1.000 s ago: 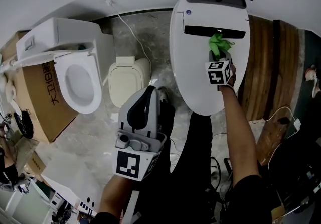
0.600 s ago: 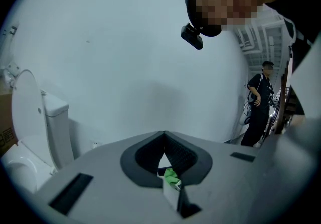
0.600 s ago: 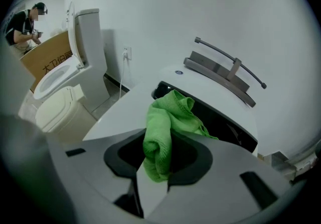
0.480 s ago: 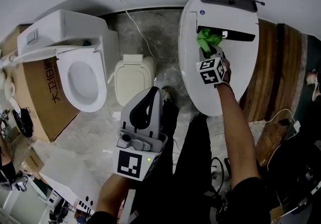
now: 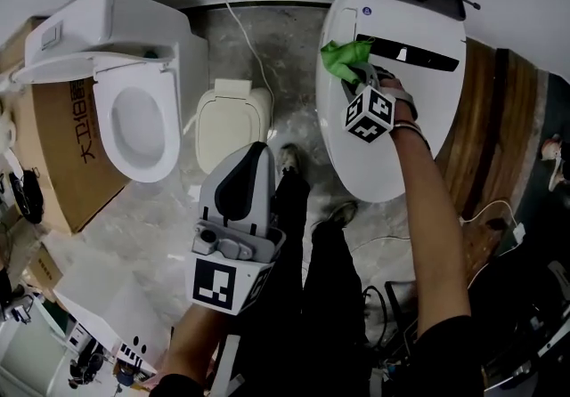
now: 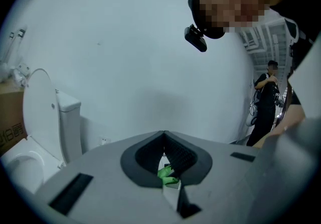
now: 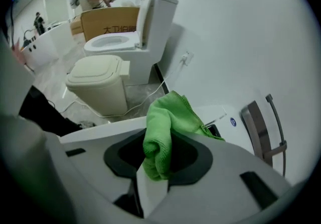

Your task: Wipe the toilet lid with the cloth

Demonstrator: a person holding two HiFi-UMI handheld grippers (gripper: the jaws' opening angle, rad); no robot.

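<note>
Green cloth (image 5: 346, 57) pinched by right gripper (image 5: 358, 76) at rear-left edge of toilet lid (image 5: 374, 164), seemingly mid-wipe; left gripper (image 5: 257, 149) pressed together, empty, left of lid. Next: drag forward, pressing down.

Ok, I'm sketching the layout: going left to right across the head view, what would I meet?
Cardboard box, open toilet, beige lidded container, green cloth on the closed toilet lid, wooden boards.

The green cloth (image 5: 343, 57) is soft, napped and matt. The white oval toilet lid (image 5: 383, 164) is smooth, glossy plastic. The grey mottled floor (image 5: 285, 75) looks like dull stone. The brown box (image 5: 71, 164) is matt cardboard. The dark striped boards (image 5: 485, 110) are wood with a satin finish.
</note>
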